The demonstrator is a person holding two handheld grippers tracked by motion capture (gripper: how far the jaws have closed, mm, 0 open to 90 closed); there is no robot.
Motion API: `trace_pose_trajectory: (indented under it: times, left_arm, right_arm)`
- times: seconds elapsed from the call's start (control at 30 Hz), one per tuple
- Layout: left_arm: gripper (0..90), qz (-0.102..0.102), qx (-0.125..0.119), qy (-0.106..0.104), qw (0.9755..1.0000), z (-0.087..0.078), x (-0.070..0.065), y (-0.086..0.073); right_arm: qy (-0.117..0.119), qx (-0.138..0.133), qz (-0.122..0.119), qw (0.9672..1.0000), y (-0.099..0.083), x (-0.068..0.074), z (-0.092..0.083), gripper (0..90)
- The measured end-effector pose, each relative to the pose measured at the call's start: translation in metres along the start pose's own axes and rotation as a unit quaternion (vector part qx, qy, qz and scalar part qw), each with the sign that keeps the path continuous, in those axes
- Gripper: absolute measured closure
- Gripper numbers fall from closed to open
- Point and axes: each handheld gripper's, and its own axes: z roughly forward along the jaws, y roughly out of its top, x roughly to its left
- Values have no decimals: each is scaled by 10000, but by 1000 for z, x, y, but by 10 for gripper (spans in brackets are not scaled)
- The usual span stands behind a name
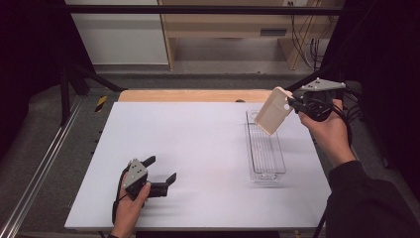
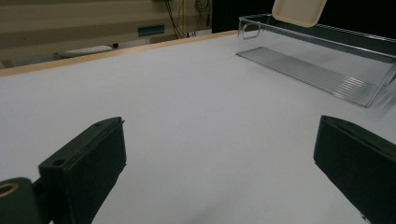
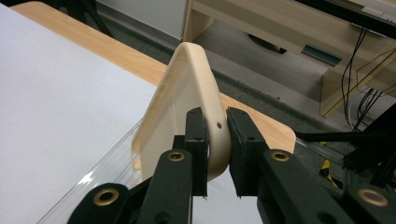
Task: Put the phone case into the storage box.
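A beige tray (image 1: 273,110), a clear ribbed bin (image 1: 266,148), a white table (image 1: 188,148).

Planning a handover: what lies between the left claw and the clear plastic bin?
Nothing: bare white tabletop between left claw and clear plastic bin, per the high view.

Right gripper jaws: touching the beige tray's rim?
Touching. The right gripper view shows the right gripper with both jaws clamped on the beige tray rim.
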Motion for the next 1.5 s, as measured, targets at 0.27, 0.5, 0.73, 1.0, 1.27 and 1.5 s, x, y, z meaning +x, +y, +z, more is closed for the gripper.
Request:
trace_pose_trajectory:
  times: [0.27, 0.5, 0.73, 1.0, 1.27, 1.5]
  left_arm:
    - [23, -4, -7, -7, 10000, -1, 1, -1]
    - [22, -20, -19, -13, 10000, -2, 0, -1]
    - [22, -10, 5, -10, 10000, -1, 0, -1]
    - [23, 4, 9, -43, 10000, 0, -2, -1]
    - [23, 19, 17, -47, 10000, 0, -2, -1]
    - [23, 9, 8, -47, 10000, 0, -2, 0]
  right_arm:
    - [8, 85, -105, 9999, 0, 2, 14, 790]
    - [35, 144, -127, 9998, 1, -2, 31, 790]
    - [44, 225, -314, 9992, 1, -2, 50, 789]
    - [14, 323, -586, 9978, -1, 4, 64, 789]
    - [21, 380, -648, 9972, -1, 9, 70, 788]
    - [46, 373, -712, 9968, 0, 13, 72, 788]
